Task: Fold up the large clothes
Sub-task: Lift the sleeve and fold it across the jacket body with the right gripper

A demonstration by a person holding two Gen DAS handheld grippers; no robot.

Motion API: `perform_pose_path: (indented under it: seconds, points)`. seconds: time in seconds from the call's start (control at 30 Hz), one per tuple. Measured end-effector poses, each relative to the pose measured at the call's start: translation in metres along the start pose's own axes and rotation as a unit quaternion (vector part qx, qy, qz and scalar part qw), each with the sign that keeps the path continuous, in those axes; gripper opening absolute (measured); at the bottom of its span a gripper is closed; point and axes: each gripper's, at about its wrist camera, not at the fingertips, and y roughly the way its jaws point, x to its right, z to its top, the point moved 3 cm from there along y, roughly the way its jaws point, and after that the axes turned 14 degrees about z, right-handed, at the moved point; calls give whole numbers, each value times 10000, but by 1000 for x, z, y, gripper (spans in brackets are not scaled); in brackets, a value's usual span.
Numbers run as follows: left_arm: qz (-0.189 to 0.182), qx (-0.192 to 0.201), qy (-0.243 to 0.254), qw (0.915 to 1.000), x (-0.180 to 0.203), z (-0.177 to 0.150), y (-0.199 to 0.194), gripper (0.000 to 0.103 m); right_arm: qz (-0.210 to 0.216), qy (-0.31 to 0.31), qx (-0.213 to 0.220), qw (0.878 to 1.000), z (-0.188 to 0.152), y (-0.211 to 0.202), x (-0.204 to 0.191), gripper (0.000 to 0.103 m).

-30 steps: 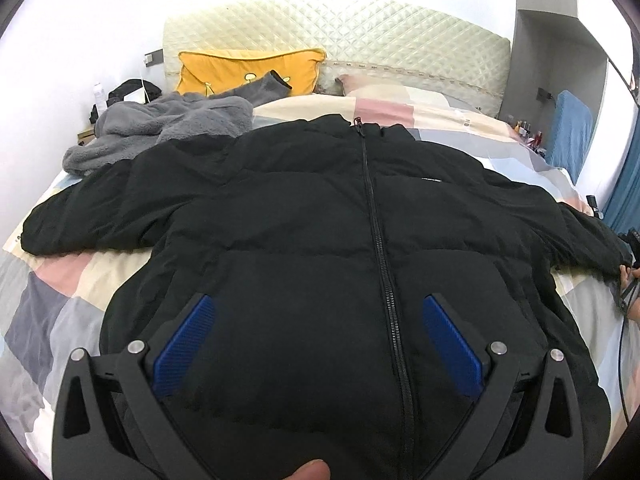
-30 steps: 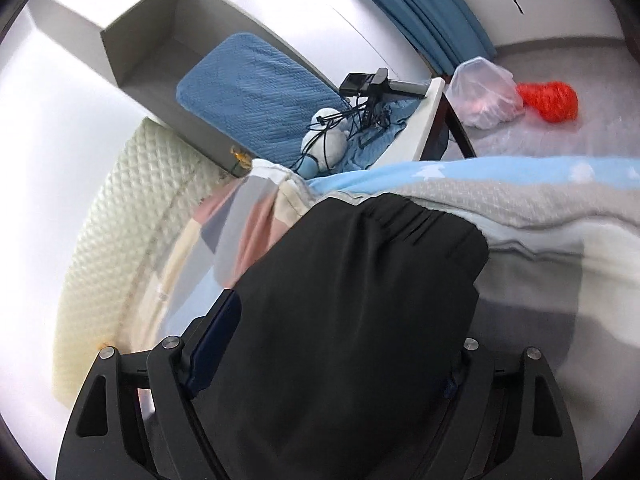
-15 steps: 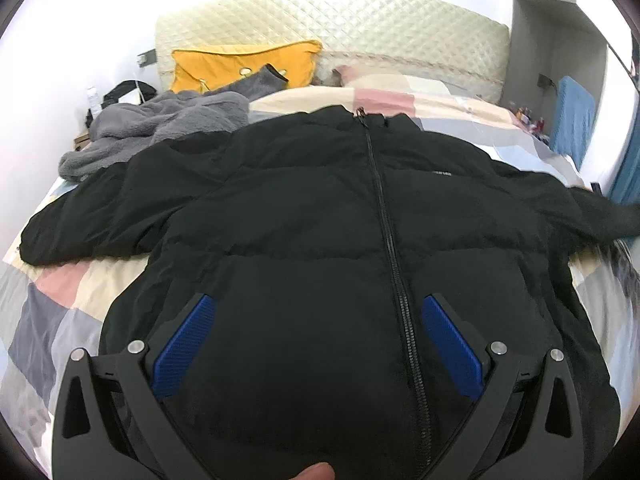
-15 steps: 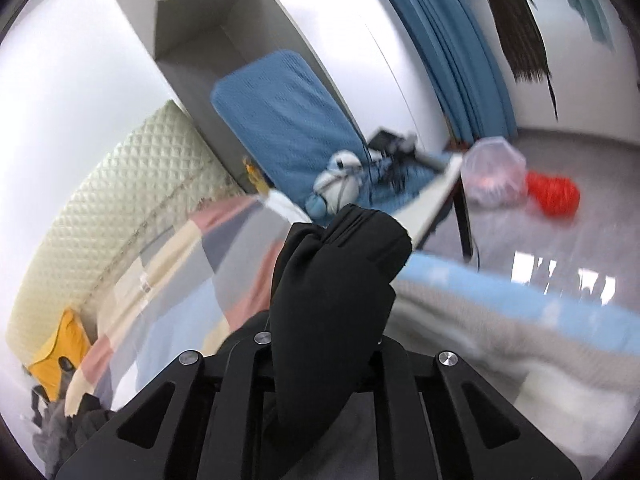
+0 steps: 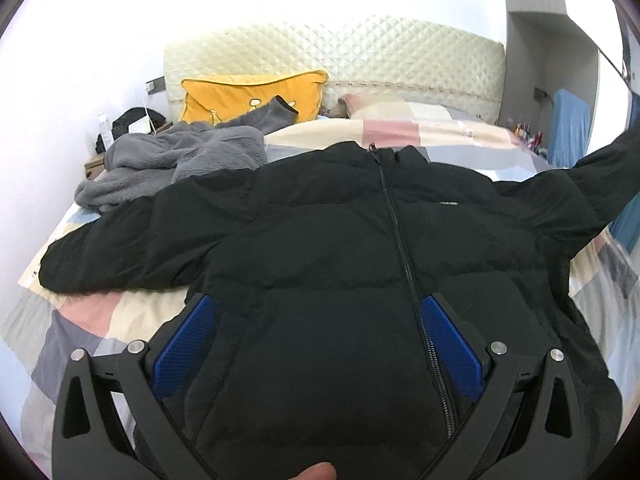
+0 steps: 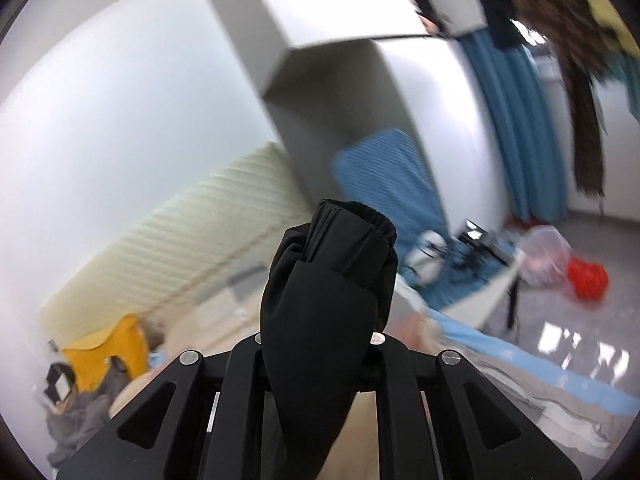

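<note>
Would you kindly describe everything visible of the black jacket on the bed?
The black jacket is a puffy, quilted coat, zipped up the front, lying face up on the patchwork bed cover. One sleeve lies flat beside the grey fleece; the other sleeve's cuff is lifted, pinched in the right gripper. The left gripper, jaws open, straddles its hem.

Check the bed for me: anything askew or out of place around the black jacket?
One thing: a grey fleece garment lies crumpled at the jacket's far left shoulder, seemingly touching it, so it may get in the way of a fold. The raised sleeve is simply held in the right gripper, jaws shut.
</note>
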Motion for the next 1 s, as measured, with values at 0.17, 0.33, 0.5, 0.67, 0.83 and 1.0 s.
perform_pose_path:
  seconds: [0.17, 0.33, 0.5, 0.67, 0.83, 1.0]
  points:
    - [-81, -12, 18, 10000, -11, -4, -7, 103, 579, -307, 1, 9979, 16, -14, -96, 11]
    - [-89, 161, 103, 9998, -17, -5, -21, 103, 1053, -929, -196, 9899, 11, -19, -197, 11]
    - [-83, 320, 22, 9995, -29, -3, -26, 103, 1480, -1364, -509, 9782, -18, -12, -275, 11]
    - [-95, 428, -136, 9989, -53, 3, -30, 103, 1868, -2111, -1153, 9525, -95, 9, -357, 13]
    - [18, 378, -327, 9987, -78, 5, -23, 103, 2556, -2392, -2032, 9144, -203, 27, -430, 13]
    - [42, 336, -681, 9971, -103, 7, -16, 103, 2974, -2771, -2526, 8780, -293, 38, -493, 15]
